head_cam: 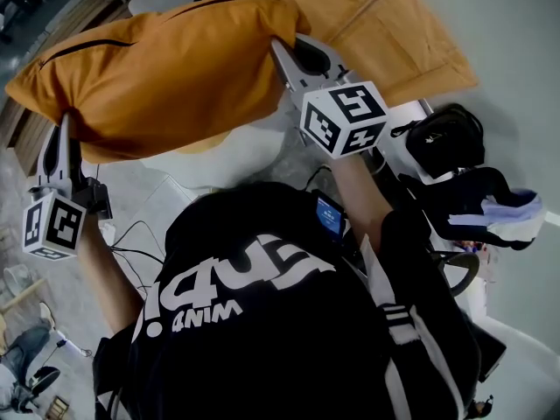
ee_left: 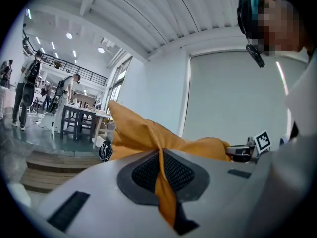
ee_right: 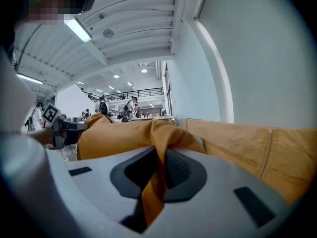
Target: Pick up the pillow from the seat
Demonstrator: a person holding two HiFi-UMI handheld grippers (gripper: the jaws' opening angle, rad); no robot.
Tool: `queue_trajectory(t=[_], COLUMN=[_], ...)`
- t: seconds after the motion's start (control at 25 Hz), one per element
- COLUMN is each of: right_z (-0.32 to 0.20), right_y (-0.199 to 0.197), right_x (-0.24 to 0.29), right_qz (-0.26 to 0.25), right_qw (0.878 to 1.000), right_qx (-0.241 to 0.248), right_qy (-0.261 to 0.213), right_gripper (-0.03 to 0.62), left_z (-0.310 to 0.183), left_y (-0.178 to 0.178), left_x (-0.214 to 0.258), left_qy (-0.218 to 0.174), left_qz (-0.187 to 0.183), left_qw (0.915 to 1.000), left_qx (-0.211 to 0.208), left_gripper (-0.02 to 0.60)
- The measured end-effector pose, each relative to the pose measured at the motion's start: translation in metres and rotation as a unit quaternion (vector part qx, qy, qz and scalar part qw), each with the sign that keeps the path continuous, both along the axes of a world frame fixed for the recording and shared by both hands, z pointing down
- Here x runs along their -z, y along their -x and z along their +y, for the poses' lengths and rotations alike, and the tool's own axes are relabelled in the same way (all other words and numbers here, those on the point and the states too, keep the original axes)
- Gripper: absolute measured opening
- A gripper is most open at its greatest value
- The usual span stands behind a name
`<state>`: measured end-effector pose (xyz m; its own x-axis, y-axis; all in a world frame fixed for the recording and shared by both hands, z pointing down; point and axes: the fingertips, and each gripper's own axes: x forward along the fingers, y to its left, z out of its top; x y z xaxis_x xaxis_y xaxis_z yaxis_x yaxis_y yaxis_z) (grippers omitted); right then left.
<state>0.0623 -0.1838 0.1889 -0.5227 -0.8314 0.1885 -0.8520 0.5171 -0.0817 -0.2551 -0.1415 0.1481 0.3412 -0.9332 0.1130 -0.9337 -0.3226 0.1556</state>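
Note:
An orange pillow (head_cam: 162, 73) hangs in the air between my two grippers, lifted above a white seat (head_cam: 232, 151). My left gripper (head_cam: 65, 121) is shut on the pillow's left corner; in the left gripper view a fold of the orange pillow (ee_left: 143, 135) is pinched between the dark pads (ee_left: 181, 172). My right gripper (head_cam: 282, 49) is shut on the pillow's right corner. The right gripper view shows the orange pillow (ee_right: 129, 138) squeezed between its pads (ee_right: 181, 170). Each gripper's marker cube faces the head camera.
A second orange cushion (head_cam: 385, 33) lies behind the pillow at the upper right. A black bag (head_cam: 446, 138) and a dark shoe (head_cam: 481, 208) sit at the right. Cables trail on the floor at the left. People and tables (ee_left: 74, 113) stand far off in the hall.

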Motion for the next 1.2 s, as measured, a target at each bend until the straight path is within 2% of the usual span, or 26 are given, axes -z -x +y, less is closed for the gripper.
queue_trajectory(t=[0.76, 0.96, 1.2], right_z=[0.003, 0.002, 0.001], right_y=[-0.005, -0.005, -0.006], right_x=[0.002, 0.002, 0.000], right_qz=[0.000, -0.001, -0.003], right_qw=[1.000, 1.000, 1.000], right_qx=[-0.010, -0.010, -0.009], right_qy=[-0.002, -0.002, 0.000], right_gripper=[0.055, 0.055, 0.055], left_z=[0.001, 0.000, 0.004], left_y=[-0.004, -0.004, -0.005], left_x=[-0.013, -0.007, -0.027], left_qy=[0.018, 0.008, 0.039], left_qz=[0.017, 0.014, 0.029], left_qw=[0.9996, 0.9999, 0.9987], left_qx=[-0.009, -0.003, -0.016], left_gripper=[0.020, 0.020, 0.020])
